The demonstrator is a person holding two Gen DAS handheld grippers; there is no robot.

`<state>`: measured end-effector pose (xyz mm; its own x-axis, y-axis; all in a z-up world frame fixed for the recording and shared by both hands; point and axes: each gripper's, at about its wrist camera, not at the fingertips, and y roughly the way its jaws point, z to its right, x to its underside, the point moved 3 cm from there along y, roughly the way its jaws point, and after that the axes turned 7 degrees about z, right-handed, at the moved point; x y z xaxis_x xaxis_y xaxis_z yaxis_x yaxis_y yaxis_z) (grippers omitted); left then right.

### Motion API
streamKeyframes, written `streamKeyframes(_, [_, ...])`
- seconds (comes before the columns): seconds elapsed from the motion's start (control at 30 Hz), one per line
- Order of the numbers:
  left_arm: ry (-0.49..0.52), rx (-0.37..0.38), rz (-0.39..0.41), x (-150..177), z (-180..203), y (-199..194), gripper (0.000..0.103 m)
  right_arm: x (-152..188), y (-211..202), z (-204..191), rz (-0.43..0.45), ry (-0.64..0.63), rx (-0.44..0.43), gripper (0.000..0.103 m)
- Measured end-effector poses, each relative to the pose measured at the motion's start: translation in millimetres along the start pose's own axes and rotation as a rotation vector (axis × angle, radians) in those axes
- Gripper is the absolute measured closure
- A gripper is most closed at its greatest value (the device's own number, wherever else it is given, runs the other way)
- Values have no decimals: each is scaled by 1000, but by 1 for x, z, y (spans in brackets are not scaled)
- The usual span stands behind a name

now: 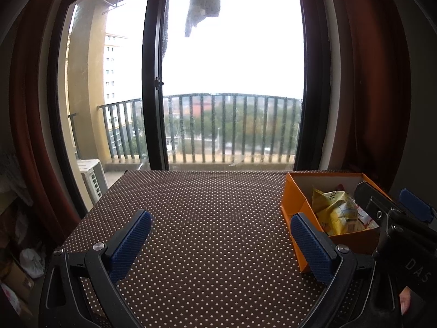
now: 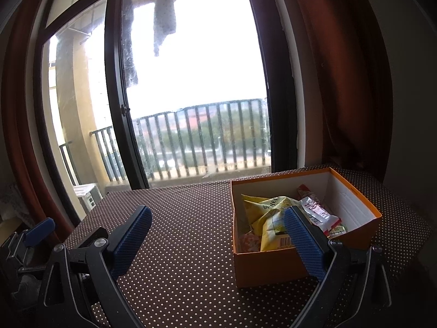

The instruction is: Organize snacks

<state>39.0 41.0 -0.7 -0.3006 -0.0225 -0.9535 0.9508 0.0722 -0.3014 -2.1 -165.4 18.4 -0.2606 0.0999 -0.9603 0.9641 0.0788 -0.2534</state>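
From the left wrist, the orange box (image 1: 296, 199) with the snacks (image 1: 337, 213) sits to the right on the dotted surface (image 1: 207, 218). The left hand-held gripper (image 1: 221, 246) is wide open and holds nothing. From the right wrist, the box (image 2: 273, 265) is just ahead, a bit right, so the right hand-held gripper (image 2: 218, 242) is nearer. It is wide open and empty too.

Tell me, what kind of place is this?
Probably a room in a high-up flat. A table with a dotted cloth stands by a big window with red curtains, and the balcony railing overlooks treetops. An orange box holds snacks.
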Motion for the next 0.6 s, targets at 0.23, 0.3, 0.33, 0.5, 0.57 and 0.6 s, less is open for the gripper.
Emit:
streamKeyframes(0.23, [1,-2,-1,1,1,1,1,-1,-1,0,1,-3,1,4])
streamKeyframes(0.3, [2,0,-1,2,2,1,1,0,-2,0,1,-3,2,4])
streamKeyframes(0.33, [1,2,-2,2,2,1,1,0,-2,1,1,-3,4,4])
streamKeyframes(0.5, [-3,5,-13,3,1,5,1,2,0,1,-6,-3,10,4])
streamKeyframes(0.57, [-2,2,-15,3,1,7,1,3,2,0,-13,-3,7,4])
streamKeyframes(0.6, [-1,2,-16,3,1,8,1,3,3,-1,-16,-3,6,4])
